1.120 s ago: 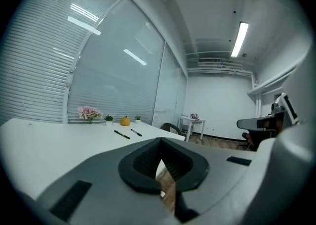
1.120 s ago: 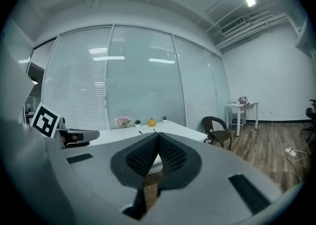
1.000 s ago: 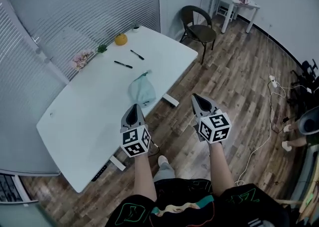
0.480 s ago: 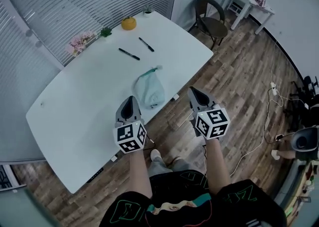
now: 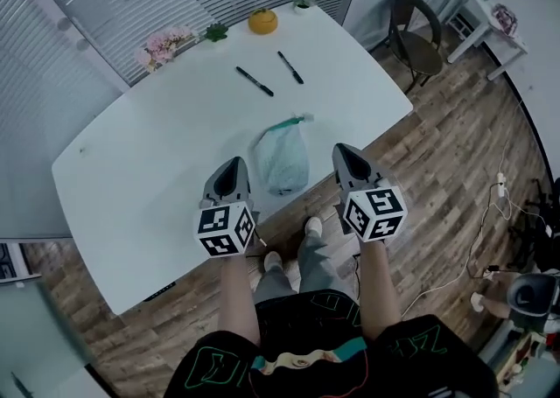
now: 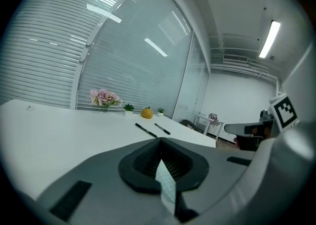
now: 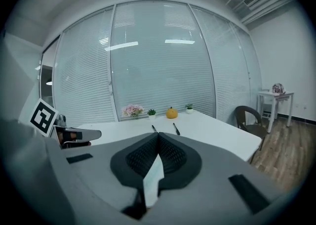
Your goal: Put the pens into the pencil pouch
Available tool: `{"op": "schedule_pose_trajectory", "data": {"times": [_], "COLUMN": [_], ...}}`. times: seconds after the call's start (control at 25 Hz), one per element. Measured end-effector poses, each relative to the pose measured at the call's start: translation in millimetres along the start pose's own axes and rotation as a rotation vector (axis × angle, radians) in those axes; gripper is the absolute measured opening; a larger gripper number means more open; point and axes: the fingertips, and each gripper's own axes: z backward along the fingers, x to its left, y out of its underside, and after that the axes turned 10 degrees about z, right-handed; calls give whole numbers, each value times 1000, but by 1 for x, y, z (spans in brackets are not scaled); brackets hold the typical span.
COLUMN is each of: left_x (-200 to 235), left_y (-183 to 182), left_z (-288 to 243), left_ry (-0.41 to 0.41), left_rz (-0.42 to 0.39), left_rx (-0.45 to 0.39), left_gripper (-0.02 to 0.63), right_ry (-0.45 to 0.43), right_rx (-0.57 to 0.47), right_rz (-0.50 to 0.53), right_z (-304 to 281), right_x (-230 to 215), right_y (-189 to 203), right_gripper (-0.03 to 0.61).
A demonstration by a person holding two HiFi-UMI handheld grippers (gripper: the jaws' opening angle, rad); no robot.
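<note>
Pose: reaching forward, side by side | left tool (image 5: 232, 167) clenched, empty | right tool (image 5: 344, 155) clenched, empty | pencil pouch (image 5: 282, 160) between them

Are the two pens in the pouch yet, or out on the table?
Out. The left pen and the right pen lie on the table, beyond the pouch and apart from it.
</note>
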Motion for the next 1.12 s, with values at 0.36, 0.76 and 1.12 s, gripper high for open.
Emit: {"op": "schedule_pose_trajectory", "data": {"times": [0.36,0.76,1.12], "left_x": [-11,-13,-10], "left_y": [23,47,70], "left_z": [-52,-90,-122], "left_ry": [-90,-185,-244], "left_rz": [-18,-26,32], "left_rx": [154,313,442], "left_gripper": [-3,80,261], "right_ry": [-65,-128,-159], "right_rx": [22,54,68], "right_rz": [-53,-132,-157], "right_z": [-52,-81,-97], "right_x": [-48,-85,-109], "right_y": [18,48,59], "right_gripper": [-15,-15,-15]}}
